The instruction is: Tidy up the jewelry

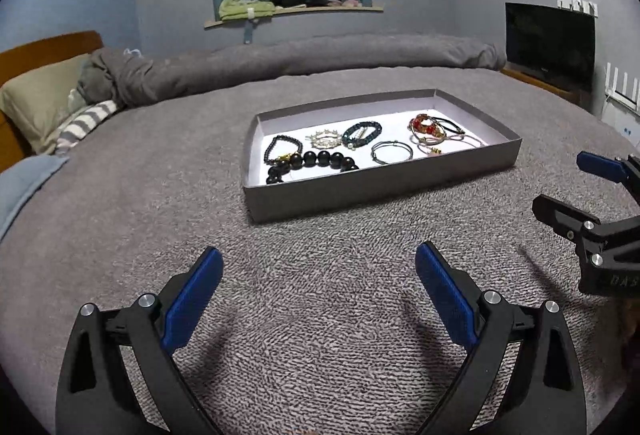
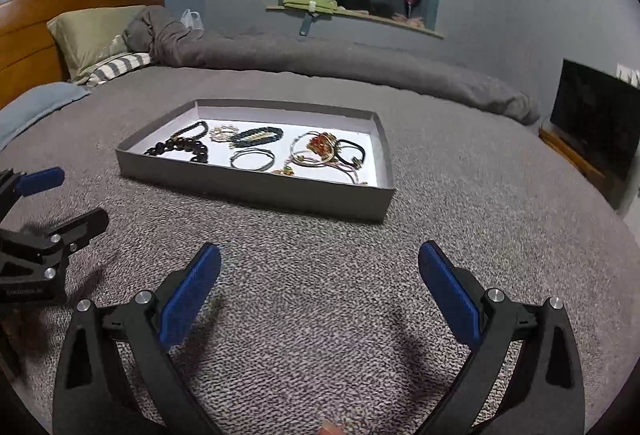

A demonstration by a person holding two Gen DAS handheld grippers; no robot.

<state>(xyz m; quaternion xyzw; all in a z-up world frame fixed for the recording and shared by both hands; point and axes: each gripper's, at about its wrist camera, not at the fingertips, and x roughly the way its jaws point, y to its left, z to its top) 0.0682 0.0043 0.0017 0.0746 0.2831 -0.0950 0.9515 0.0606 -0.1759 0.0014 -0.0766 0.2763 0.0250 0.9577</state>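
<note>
Centrally on the grey bedspread (image 1: 320, 295) sits a shallow grey tray (image 1: 380, 187) with a white floor, and all the jewelry lies inside it. From the left wrist view, a bracelet of large black beads (image 1: 316, 161) rests at the tray's 7 o'clock corner, touching a thinner black bead bracelet (image 1: 282, 149) just behind it. A pale spiky brooch-like piece (image 1: 323, 139) lies toward 11 o'clock from the tray's middle, just beside a dark teal beaded bracelet (image 1: 361, 133). A thin grey bangle (image 1: 391, 151) sits near the front wall around 5 o'clock. At the 3 o'clock end, a red and gold bracelet (image 1: 426, 126) lies tangled with thin cords and rings; how these overlap I cannot tell.

Nearer the camera, the left gripper (image 1: 319, 275) hovers over bare bedspread at 6 o'clock from the tray, its blue-padded fingers (image 1: 196, 299) spread wide with nothing between them. The right gripper (image 2: 319, 275) hangs likewise over the cover in its own view, jaws wide apart and empty; seen from the left wrist it shows at 3 o'clock, well apart from the tray.

Beyond the tray, a rolled grey duvet (image 1: 320, 57) runs along the bed's far edge at 12 o'clock. A green pillow (image 1: 44, 99) and wooden headboard (image 1: 48, 45) lie at 9 to 10 o'clock, and a dark screen (image 1: 550, 43) stands at 2 o'clock.
</note>
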